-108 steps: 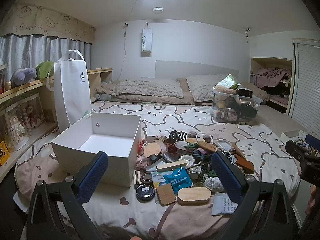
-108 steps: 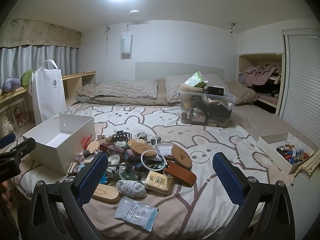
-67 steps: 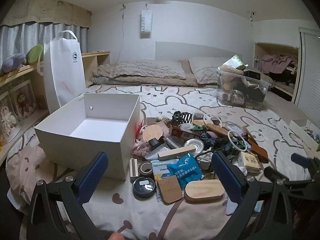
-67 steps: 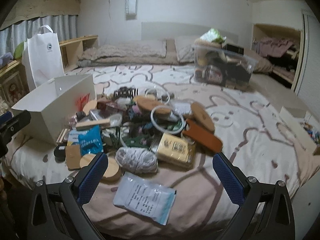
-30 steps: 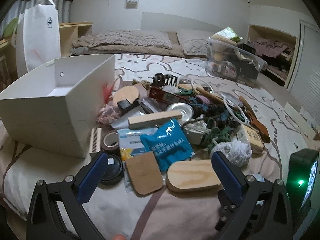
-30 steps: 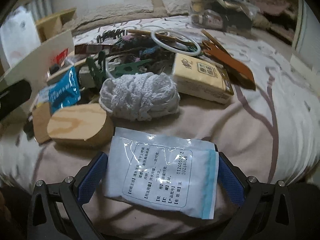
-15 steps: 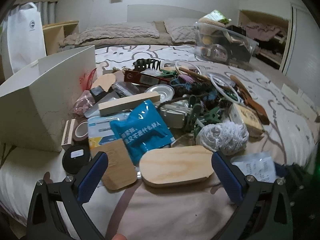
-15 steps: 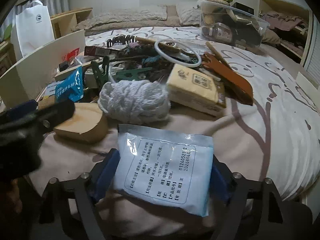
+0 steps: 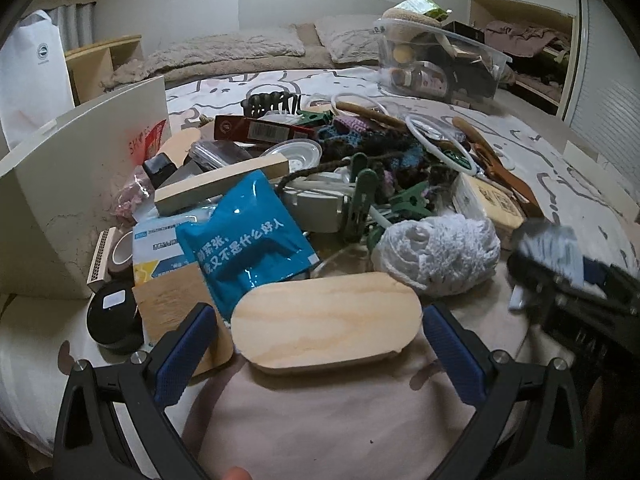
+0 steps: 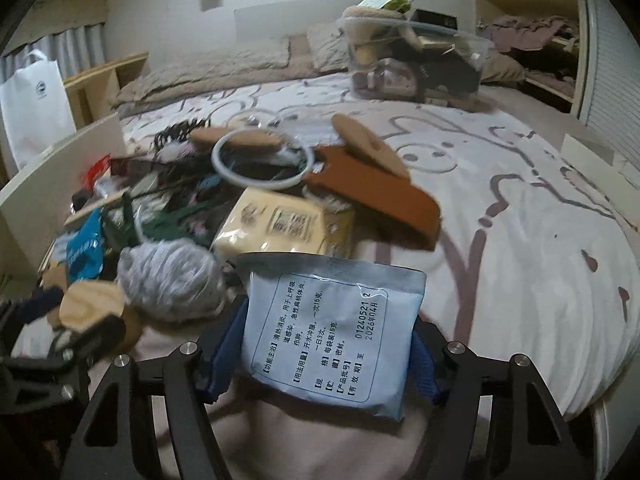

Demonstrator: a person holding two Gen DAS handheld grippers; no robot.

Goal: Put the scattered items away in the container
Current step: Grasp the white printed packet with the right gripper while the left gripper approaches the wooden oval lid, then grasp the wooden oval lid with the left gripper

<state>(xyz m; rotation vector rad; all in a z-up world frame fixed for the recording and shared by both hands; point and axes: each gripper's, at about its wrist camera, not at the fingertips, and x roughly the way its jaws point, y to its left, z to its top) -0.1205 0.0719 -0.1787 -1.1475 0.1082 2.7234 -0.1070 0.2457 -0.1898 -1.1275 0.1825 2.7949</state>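
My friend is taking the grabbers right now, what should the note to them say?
Right gripper: jaws closing around the pale blue printed sachet; grip not certain.
Left gripper: open, empty, its fingers either side of the oval light-wood board.
White cardboard box: left of the pile; inside hidden.
Done: nothing seen in the box yet.
Left: sachet, board, blue foil pouch, white yarn ball and the remaining clutter on the bed.
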